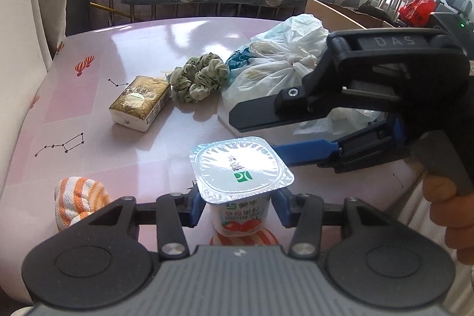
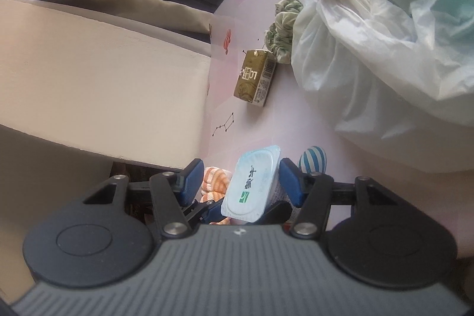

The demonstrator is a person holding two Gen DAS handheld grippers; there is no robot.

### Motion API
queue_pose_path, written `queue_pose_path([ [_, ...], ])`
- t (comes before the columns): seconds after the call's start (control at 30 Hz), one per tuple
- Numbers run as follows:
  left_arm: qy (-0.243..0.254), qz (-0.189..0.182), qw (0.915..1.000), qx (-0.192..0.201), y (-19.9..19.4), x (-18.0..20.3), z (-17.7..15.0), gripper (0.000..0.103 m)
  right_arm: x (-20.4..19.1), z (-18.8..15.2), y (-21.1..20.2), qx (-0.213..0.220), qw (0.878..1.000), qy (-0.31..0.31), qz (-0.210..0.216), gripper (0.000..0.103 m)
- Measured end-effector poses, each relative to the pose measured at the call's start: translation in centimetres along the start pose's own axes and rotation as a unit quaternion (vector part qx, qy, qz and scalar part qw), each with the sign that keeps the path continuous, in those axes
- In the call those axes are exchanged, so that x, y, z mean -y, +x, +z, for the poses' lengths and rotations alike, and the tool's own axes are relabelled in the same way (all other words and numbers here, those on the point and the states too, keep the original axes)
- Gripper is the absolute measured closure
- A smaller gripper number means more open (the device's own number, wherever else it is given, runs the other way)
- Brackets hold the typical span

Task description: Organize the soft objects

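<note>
A sealed yogurt cup (image 1: 241, 168) with a foil lid stands upright at the near edge of the pink table (image 1: 148, 43). My left gripper (image 1: 239, 206) is shut on it, with a blue pad pressed on each side of its body. From the right, my right gripper (image 1: 254, 132) reaches in, rolled on its side, level with the lid. In the right wrist view the cup (image 2: 251, 182) sits between the open right gripper's (image 2: 241, 178) pads. One pad is close to the cup and the other stands apart from it. The left gripper's fingers (image 2: 213, 209) show below.
An orange-striped cloth (image 1: 78, 203) lies left of the cup. Farther back are a tissue pack (image 1: 139, 102), a green scrunchie (image 1: 201, 77) and a knotted plastic bag (image 1: 284, 61). A cardboard box (image 1: 331, 11) stands behind the table. A person's hand (image 1: 444, 197) holds the right gripper's handle.
</note>
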State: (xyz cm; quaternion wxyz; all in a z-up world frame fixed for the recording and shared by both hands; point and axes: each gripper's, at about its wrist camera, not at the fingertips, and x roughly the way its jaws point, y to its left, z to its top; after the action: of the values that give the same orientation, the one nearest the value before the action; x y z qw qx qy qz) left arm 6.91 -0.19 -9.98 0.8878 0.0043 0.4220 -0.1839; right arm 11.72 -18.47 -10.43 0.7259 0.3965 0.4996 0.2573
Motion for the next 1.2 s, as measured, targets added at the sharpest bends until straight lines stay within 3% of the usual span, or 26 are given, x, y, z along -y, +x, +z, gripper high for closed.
queue_pose_path([
  [0.17, 0.002, 0.012, 0.9998, 0.013, -1.4, 0.6, 0.4, 0.055, -0.5, -0.6, -1.1, 0.005, 1.000, -0.005, 0.008, 0.058],
  [0.4, 0.038, 0.012, 0.9972, 0.064, -4.8, 3.6, 3.6, 0.055, -3.4, 0.3, -5.1, 0.033, 0.999, -0.028, 0.028, 0.060],
  [0.53, 0.064, -0.012, 0.9940, 0.088, -6.0, 7.0, 6.9, 0.055, -4.7, 1.9, -9.5, 0.064, 0.997, -0.034, 0.033, 0.060],
  [0.67, 0.091, -0.058, 0.9893, 0.098, -6.1, 11.5, 10.5, 0.055, -4.7, 3.9, -15.6, 0.104, 0.994, -0.031, 0.034, 0.060],
  [0.93, 0.125, -0.162, 0.9781, 0.038, -1.0, 21.1, 15.8, 0.055, -0.2, 7.2, -27.9, 0.177, 0.984, 0.003, -0.003, 0.057],
  [1.03, 0.131, -0.178, 0.9752, 0.002, 2.0, 23.8, 16.5, 0.055, 2.8, 8.1, -30.9, 0.182, 0.983, 0.027, -0.019, 0.056],
  [1.2, 0.128, -0.177, 0.9740, -0.059, 6.4, 25.7, 16.6, 0.054, 7.9, 9.8, -31.3, 0.158, 0.985, 0.067, -0.034, 0.055],
])
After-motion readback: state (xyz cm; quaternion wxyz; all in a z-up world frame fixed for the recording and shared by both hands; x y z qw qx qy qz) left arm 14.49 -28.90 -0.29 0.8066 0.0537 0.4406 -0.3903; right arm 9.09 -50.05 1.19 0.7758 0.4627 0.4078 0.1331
